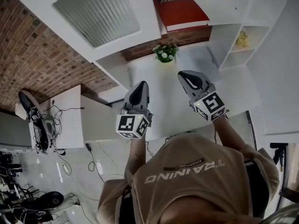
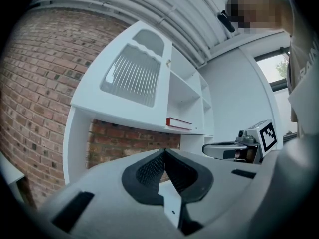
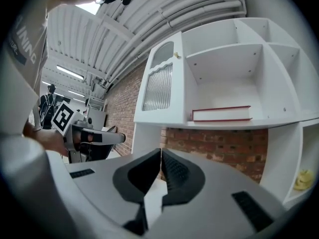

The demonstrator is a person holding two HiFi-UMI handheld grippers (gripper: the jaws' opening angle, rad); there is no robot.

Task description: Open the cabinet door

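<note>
In the head view, the left gripper and the right gripper are held side by side above the white bench. Both point toward a small potted plant at the bench's back edge. The cabinet door, with ribbed glass, lies above and to the left, beside a red book on an open shelf. In the left gripper view, the left gripper's jaws meet at the tips with nothing between them, and the door is well apart, up and left. In the right gripper view, the right gripper is likewise closed and empty. The door sits flush at the cabinet's left end.
</note>
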